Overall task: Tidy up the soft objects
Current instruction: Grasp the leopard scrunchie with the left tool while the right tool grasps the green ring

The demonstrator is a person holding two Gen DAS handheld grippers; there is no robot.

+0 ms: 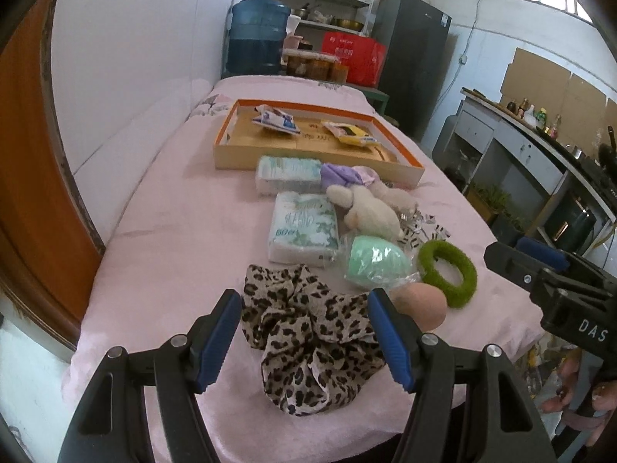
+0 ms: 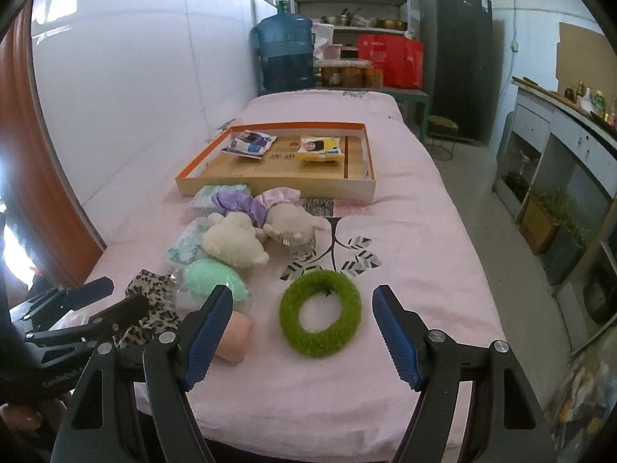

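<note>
A leopard-print scrunchie [image 1: 308,332] lies on the pink cloth between the open fingers of my left gripper [image 1: 304,303]. A green fuzzy ring [image 2: 321,313] lies between the open fingers of my right gripper [image 2: 302,301]. Beside them are a peach sponge [image 1: 422,305], a mint sponge in a wrapper [image 1: 372,260], two cream plush toys [image 2: 235,245], purple scrunchies [image 2: 243,202] and tissue packs [image 1: 304,231]. An orange-rimmed cardboard tray [image 2: 277,189] at the back holds two sachets [image 2: 250,142].
The pink-covered table [image 2: 405,231] runs along a white wall on the left. A blue water jug [image 2: 285,54], shelves, a red bag and a dark fridge stand behind it. A counter with drawers is on the right.
</note>
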